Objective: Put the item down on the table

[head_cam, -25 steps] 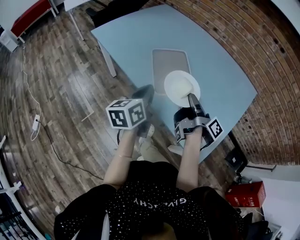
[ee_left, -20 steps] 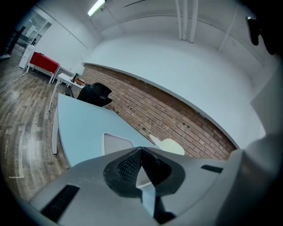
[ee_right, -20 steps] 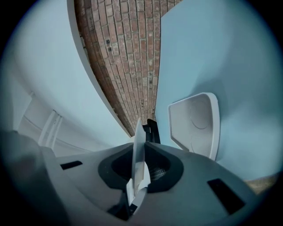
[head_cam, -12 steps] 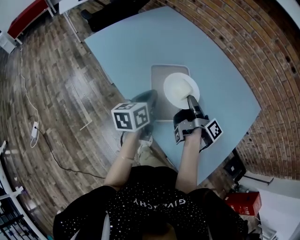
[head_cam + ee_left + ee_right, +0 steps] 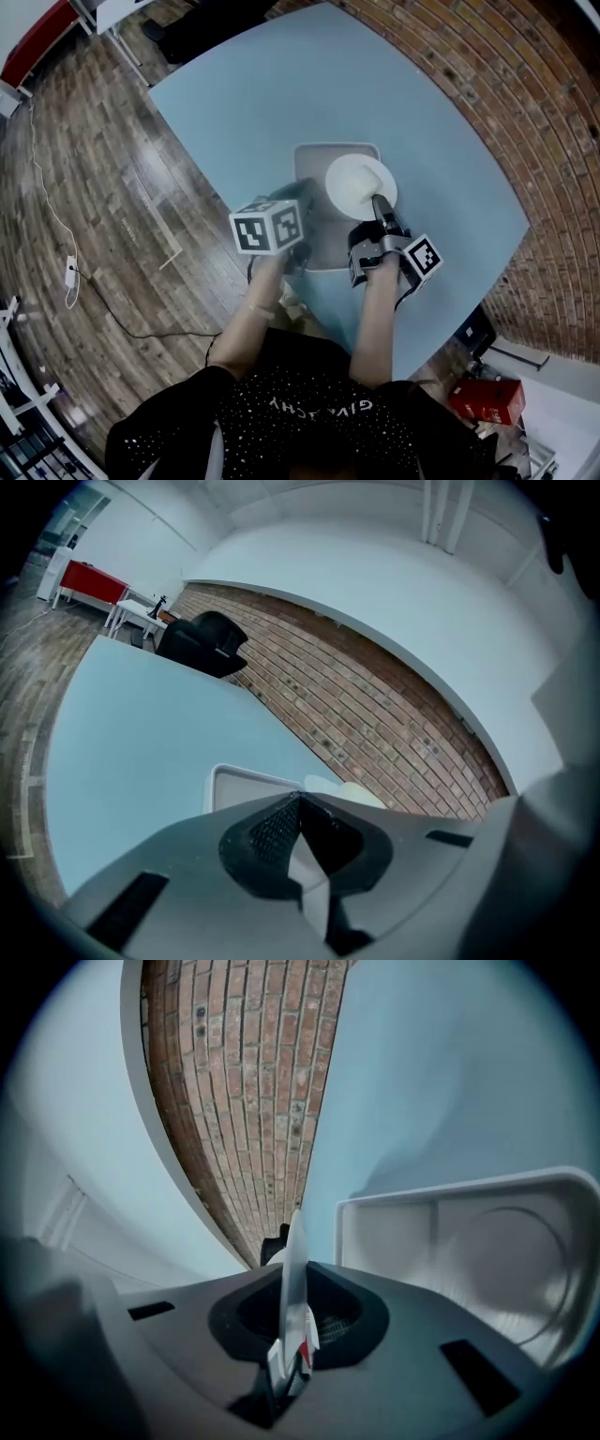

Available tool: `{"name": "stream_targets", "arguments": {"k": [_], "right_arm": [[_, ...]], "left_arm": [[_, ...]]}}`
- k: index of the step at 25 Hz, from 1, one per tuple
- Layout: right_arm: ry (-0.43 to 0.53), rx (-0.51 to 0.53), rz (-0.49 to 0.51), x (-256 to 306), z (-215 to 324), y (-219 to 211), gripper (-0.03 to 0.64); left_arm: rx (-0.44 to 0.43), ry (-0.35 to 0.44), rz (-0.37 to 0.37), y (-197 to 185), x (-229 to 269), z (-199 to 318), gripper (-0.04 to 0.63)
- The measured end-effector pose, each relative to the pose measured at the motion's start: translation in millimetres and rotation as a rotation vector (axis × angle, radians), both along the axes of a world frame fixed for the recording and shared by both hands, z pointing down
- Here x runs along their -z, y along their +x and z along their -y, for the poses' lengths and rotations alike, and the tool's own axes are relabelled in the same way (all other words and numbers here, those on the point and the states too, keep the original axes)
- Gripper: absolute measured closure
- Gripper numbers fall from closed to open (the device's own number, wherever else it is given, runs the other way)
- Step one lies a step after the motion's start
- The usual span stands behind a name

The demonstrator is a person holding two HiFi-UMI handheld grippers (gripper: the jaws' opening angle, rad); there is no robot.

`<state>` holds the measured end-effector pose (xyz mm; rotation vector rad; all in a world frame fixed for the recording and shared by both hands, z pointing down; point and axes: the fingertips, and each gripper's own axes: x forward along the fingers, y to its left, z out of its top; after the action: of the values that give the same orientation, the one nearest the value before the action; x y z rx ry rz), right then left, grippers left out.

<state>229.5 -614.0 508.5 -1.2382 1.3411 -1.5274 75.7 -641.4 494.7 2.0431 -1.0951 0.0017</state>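
Head view first: my right tongs (image 5: pixel 378 199) are clamped on the near rim of the thin white round plate (image 5: pixel 359 186). The plate sits over the far right part of the grey rectangular tray (image 5: pixel 314 164) on the pale blue table (image 5: pixel 281 84). From up here I honestly can't tell if the plate is touching the tray or just hovering. My left tongs (image 5: pixel 296 190) are mostly buried under their own marker cube (image 5: pixel 272 227), over the tray's left edge, so the tips don't show in this view. Left gripper view: the jaws meet at the tips with nothing between them. The gripper body cuts off all but a corner of the tray and a sliver of the plate, with the red-brick wall (image 5: pixel 375 714) and a black chair (image 5: pixel 202 644) behind. Right gripper view: the plate is edge-on, pinched tight between the jaws. There's a bit of red and white low down in the grip that I can't make out. Compared to a second ago, both tongs have gone further in over the table. The left one was out past the table edge, and the plate was over the tray's near end.
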Motion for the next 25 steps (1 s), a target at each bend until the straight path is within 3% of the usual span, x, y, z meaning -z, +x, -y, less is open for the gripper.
{"name": "stream_targets", "arguments": {"k": [7,14,19,21,24,25], "right_arm": [[-0.089,0.033,-0.071,-36.4,21.6,-19.0,0.581],[-0.207,0.068,-0.183,-52.6,41.4,-34.7,0.581],[-0.247,0.062,-0.207,-63.9,52.0,-37.8,0.581],[-0.295,0.081,-0.315,-69.6,51.7,-37.1,0.581],[-0.369,0.137,-0.634,-72.0,50.5,-33.1,0.57],[-0.375,0.148,-0.733,-69.0,51.1,-31.5,0.531]], "left_arm": [[0.001,-0.051,-0.002,-12.0,-12.2,13.8,0.584],[-0.022,-0.035,-0.051,-14.9,10.0,28.1,0.584],[-0.026,-0.026,-0.065,-20.9,16.5,38.9,0.584],[-0.026,-0.026,-0.07,-26.1,18.4,42.3,0.584],[-0.026,-0.019,-0.088,-32.8,22.7,47.6,0.584],[-0.026,-0.016,-0.094,-33.7,23.7,49.1,0.584]]}}
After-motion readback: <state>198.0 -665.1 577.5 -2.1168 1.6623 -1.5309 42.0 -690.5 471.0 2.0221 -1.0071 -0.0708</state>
